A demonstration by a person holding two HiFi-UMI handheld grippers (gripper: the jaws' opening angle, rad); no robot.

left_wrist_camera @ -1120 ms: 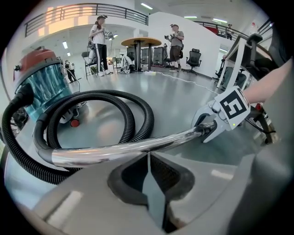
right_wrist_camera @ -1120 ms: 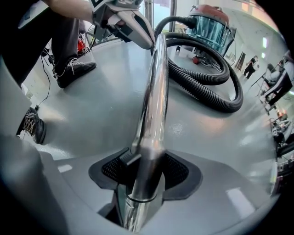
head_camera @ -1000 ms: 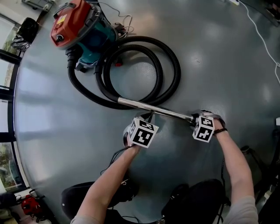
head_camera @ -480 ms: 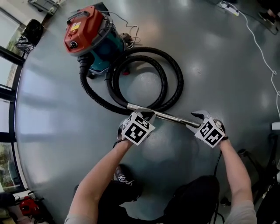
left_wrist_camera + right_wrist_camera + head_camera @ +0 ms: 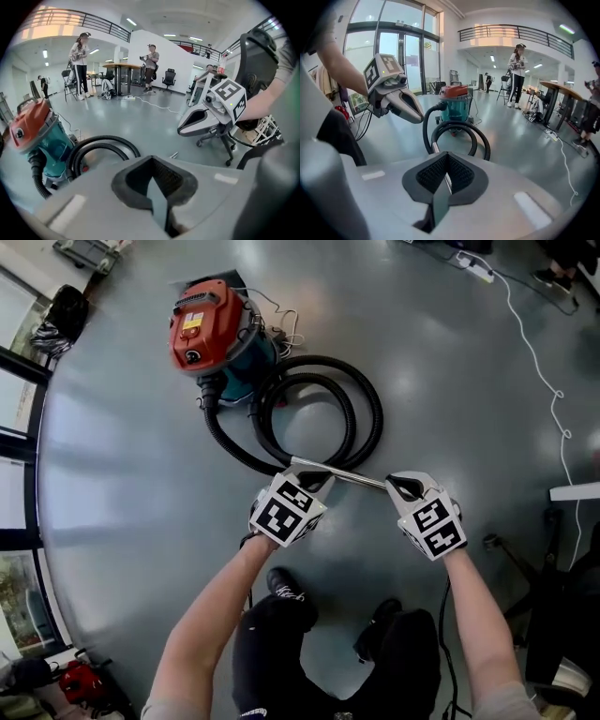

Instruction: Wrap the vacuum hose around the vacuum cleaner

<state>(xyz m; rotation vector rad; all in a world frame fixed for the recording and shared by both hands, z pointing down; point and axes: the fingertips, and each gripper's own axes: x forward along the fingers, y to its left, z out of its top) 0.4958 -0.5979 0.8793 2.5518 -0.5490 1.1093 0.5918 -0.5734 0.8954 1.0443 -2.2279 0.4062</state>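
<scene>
The red-and-teal vacuum cleaner (image 5: 214,329) stands on the grey floor at upper left. Its black hose (image 5: 367,418) lies in a double loop beside it and ends in a metal tube (image 5: 347,476). That tube hangs above the floor between my two grippers. My left gripper (image 5: 316,486) is shut on the tube near the hose end. My right gripper (image 5: 403,487) has just been closing and is shut on the tube's free end. In the right gripper view the tube (image 5: 436,150) runs out of the gripper (image 5: 446,176) toward the hose (image 5: 480,136). In the left gripper view the gripper (image 5: 154,180) shows pads pressed together.
A white cable (image 5: 553,399) and a power strip (image 5: 472,265) lie at the upper right. A chair base (image 5: 525,559) stands to the right. Windows line the left edge. People (image 5: 78,61) and tables (image 5: 123,68) are far off across the hall.
Both grippers have risen from the floor and carried the metal tube up with them. The right jaws have shut on the tube's end. The vacuum looks smaller and farther below.
</scene>
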